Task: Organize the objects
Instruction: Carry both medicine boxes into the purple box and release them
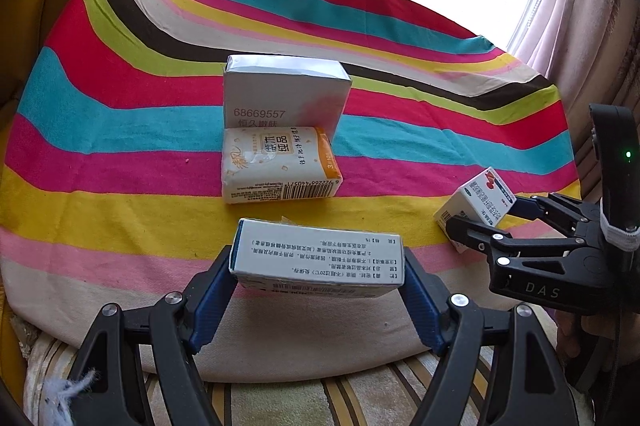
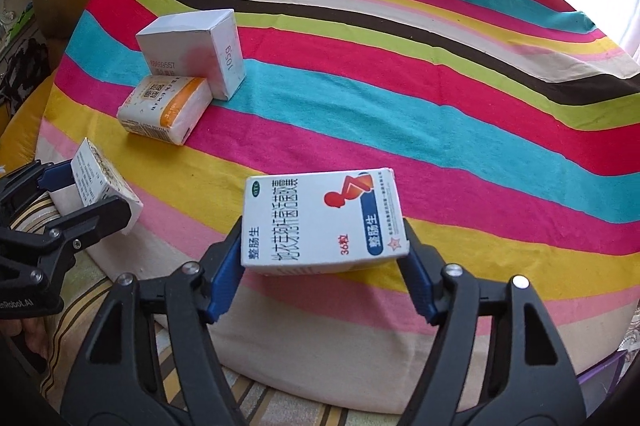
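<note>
Left wrist view: left gripper (image 1: 318, 266) squeezes a white box (image 1: 320, 256). Right gripper (image 2: 326, 254) squeezes a red-man box (image 2: 326, 222). Tissue pack (image 1: 278, 166) touches the tall box (image 1: 282, 90) on the striped cloth (image 1: 120, 146).

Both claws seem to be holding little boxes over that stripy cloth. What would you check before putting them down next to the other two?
1. Left gripper clamped on the grey-edged medicine box: ok.
2. Right gripper clamped on the red-figure medicine box: ok, though held tilted.
3. Tissue pack lies against the white carton: ok.
4. Bare striped cloth beside that pair: ok.
5. Grippers apart from each other: ok.
6. Held boxes lifted off the cloth: cannot tell.
</note>
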`<state>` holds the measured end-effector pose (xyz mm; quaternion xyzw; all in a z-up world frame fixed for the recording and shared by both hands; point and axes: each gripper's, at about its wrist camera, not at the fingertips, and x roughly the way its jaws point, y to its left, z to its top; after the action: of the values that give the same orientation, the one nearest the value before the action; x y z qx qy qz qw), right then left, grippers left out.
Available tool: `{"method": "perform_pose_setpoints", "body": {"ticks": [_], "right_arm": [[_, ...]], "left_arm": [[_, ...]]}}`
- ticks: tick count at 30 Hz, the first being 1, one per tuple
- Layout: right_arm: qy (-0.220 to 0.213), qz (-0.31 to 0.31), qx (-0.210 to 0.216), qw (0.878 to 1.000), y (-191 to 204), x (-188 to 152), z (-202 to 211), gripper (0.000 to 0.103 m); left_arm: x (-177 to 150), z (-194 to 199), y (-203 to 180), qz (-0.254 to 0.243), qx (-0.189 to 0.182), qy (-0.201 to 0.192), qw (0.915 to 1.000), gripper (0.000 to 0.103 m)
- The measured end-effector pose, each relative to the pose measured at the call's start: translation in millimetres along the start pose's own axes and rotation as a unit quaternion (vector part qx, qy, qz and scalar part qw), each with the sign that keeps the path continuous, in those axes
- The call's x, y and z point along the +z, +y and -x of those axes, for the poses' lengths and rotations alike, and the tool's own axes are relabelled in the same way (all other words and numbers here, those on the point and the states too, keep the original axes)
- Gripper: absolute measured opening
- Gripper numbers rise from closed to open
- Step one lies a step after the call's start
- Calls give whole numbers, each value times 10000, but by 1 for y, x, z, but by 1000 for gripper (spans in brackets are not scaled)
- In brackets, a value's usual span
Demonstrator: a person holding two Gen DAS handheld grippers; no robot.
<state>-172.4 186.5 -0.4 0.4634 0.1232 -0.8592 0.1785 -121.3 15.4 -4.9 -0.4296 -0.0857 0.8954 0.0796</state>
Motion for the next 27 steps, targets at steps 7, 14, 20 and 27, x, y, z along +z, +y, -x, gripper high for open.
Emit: {"method": "perform_pose_setpoints", "body": {"ticks": [7,14,20,27], "right_arm": [[-194,-453,-355,9982,-7,-13,22,73],[-301,-801,-410,9955,-12,-30,46,73],[-395,-948,-525,9933,-13,-50,65,73],[-550,-1164,-626,9897,-20,-70,86,73]], "left_arm": [[-1,3,-5,-103,30,-52,9999,78],[-3,13,-17,-330,156,-166,9992,78],[-11,29,-39,-507,47,-246,9984,78],[-22,39,-71,-810,-143,-224,9964,78]]}}
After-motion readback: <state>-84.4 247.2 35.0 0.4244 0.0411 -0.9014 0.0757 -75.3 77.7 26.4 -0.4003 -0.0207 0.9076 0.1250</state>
